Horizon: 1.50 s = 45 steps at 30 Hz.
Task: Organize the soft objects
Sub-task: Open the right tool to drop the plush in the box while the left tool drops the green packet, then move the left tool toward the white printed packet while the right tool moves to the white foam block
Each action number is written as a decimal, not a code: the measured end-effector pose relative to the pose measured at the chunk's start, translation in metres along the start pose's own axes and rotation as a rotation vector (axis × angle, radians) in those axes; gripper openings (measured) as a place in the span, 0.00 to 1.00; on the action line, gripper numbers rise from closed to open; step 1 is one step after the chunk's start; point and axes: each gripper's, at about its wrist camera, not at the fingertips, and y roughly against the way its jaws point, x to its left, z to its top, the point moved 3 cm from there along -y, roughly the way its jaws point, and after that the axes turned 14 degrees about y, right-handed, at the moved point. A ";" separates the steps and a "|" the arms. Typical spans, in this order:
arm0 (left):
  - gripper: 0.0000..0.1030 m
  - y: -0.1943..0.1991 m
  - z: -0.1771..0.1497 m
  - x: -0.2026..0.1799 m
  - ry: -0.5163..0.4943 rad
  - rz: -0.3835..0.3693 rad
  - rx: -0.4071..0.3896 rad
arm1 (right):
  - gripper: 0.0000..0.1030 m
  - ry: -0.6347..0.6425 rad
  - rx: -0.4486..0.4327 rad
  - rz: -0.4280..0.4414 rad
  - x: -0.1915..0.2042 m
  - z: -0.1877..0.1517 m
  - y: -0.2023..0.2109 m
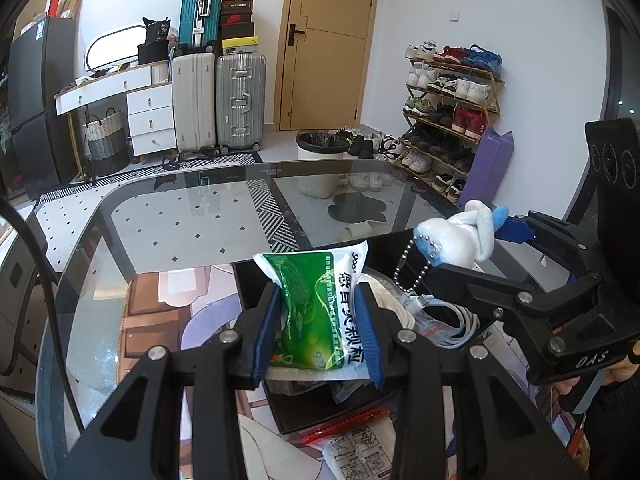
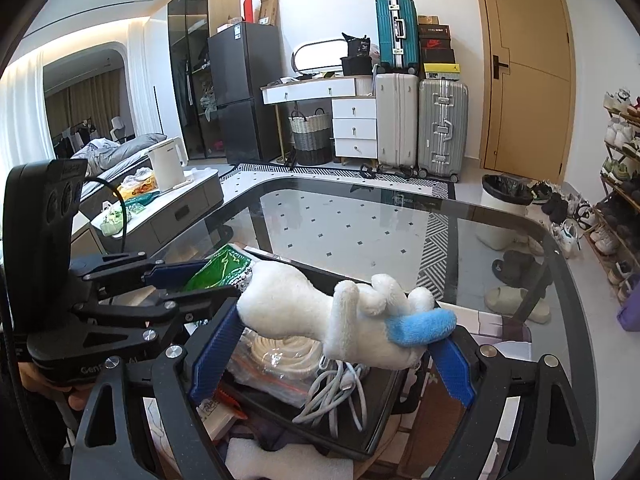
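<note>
My left gripper [image 1: 318, 332] is shut on a green and white soft packet [image 1: 316, 308] and holds it above a black tray [image 1: 256, 280]. The packet also shows in the right wrist view [image 2: 218, 270], pinched in the left gripper [image 2: 192, 278]. My right gripper [image 2: 332, 344] is shut on a white plush toy with a blue tip [image 2: 340, 316], held above the same tray [image 2: 384, 412]. In the left wrist view the plush [image 1: 460, 240] with its ball chain hangs from the right gripper [image 1: 476, 246] at the right.
The tray holds a white cable [image 2: 340, 396], a coiled cord in a plastic bag [image 2: 280, 356] and other bagged items. It sits on a glass table [image 1: 192, 216]. A white sachet [image 1: 360, 452] lies near the tray. A shoe rack [image 1: 452, 108] and a bin [image 1: 320, 148] stand beyond.
</note>
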 end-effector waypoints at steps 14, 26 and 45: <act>0.36 -0.006 0.001 0.006 0.011 0.003 0.015 | 0.91 0.021 0.017 0.038 0.003 0.004 -0.020; 0.49 -0.006 0.001 0.004 0.010 0.018 0.018 | 0.98 0.018 0.015 -0.017 0.001 -0.009 0.002; 1.00 0.045 -0.026 0.001 -0.051 0.074 -0.056 | 0.99 -0.074 0.055 -0.032 0.003 -0.063 0.045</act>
